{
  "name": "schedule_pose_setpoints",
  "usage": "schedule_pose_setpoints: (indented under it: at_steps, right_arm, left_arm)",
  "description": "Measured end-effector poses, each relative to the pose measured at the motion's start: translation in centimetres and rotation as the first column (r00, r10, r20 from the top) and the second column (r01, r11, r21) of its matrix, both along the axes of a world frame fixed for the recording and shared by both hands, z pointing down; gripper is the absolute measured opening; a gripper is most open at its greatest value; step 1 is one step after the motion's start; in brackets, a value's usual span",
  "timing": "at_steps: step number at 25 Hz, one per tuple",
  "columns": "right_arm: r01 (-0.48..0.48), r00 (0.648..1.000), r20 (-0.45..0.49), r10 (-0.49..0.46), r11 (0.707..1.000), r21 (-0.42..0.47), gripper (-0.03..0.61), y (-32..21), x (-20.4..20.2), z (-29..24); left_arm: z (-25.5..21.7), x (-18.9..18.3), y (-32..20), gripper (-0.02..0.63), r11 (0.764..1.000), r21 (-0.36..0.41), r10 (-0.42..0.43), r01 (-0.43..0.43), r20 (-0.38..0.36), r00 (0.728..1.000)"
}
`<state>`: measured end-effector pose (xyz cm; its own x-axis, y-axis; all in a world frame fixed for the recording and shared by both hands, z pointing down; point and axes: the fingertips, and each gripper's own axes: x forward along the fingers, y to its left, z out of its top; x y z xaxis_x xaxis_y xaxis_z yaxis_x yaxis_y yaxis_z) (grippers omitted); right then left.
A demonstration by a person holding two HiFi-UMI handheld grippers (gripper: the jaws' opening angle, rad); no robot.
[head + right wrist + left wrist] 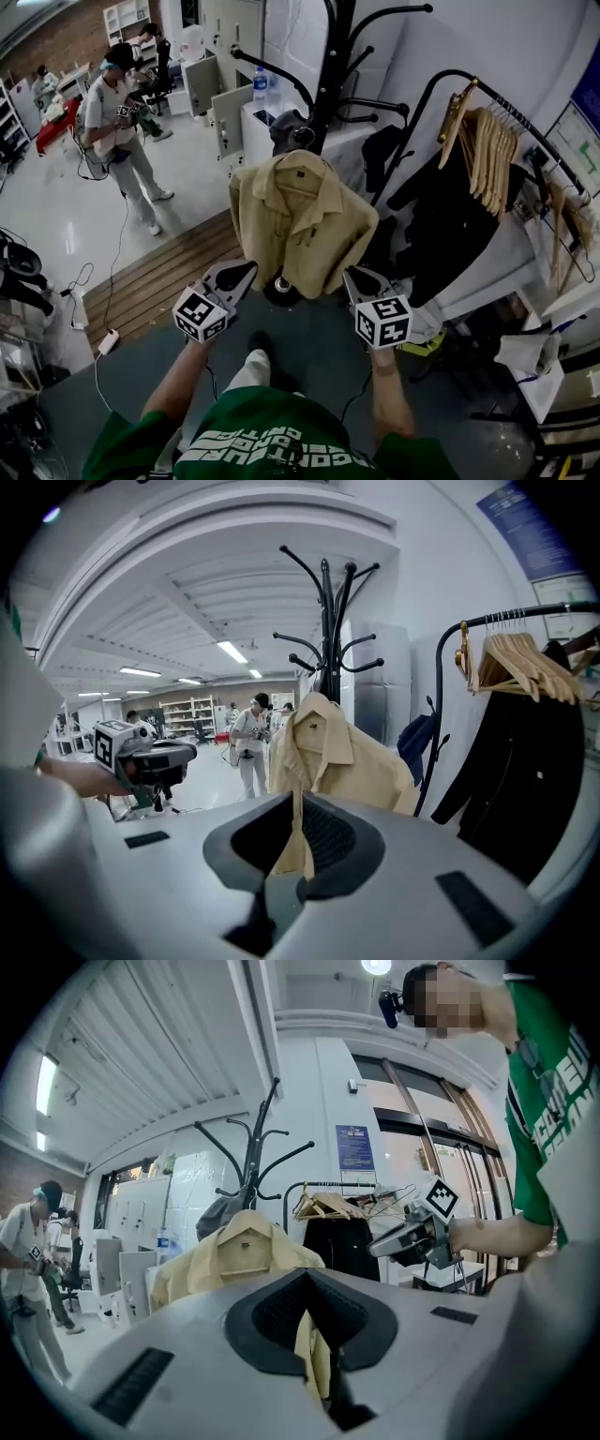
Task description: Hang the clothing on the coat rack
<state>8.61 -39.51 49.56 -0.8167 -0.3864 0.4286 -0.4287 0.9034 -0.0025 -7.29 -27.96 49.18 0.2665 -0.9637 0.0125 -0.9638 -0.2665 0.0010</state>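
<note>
Biggest risk first: the tall black metal coat rack (336, 56) with curved arms. We have both grippers holding a garment that hangs against it, so a tug toward us could rock or tip the coat rack. Its round base (281, 289) sits just in front of our feet.

The black tubular garment rail (487, 89) on our right, loaded with wooden hangers, is well apart. We expect no clash there.

Next is the beige button-front cotton shirt (302, 220). It sits on a pale wooden hanger (248, 1269) up against the rack pole, just in front of a dark grey bag-like item (289, 129) on the same rack. Uneven pull from the two sides could drag the shirt off one hanger shoulder.

The left gripper (242, 273) has its jaws pressed together on the shirt's lower edge on our left, with beige fabric pinched between them. The right gripper (354, 277) is clamped the same way on the lower edge on our right. Both bites look thin. The fabric may slip out, or snag on release and pull the shirt along.

Smallest is the hanger's hook. We can't tell whether it's seated on an arm, since it's lost against the pole. If it's only perched, letting go drops the lot.
</note>
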Motion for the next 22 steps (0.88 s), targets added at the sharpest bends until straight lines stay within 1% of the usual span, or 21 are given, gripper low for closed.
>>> schedule_pose_setpoints:
  at_steps: [5,10,16,22]
  right_arm:
    - [0.009,1.0,-0.002,-0.009,1.0,-0.03,0.034,1.9,1.7,1.2]
    - [0.011,1.0,0.006,-0.01,0.998,-0.054,0.031,3.5,2.8,2.0]
    - [0.011,1.0,-0.001,-0.011,0.998,-0.063,0.029,4.4,3.8,2.8]
    - [0.001,1.0,0.002,-0.001,0.998,-0.067,0.029,4.7,4.2,3.4]
  left_arm:
    - [0.4,2.1,0.8,0.003,1.0,-0.006,0.009,-0.009,-0.003,1.0]
    - [0.7,3.3,1.5,0.003,1.0,-0.013,0.013,-0.013,-0.007,1.0]
    - [0.9,4.1,1.5,0.003,1.0,-0.009,0.023,-0.023,-0.011,1.0]
    - [1.5,4.2,1.6,0.003,0.999,-0.015,0.03,-0.03,-0.021,0.999]
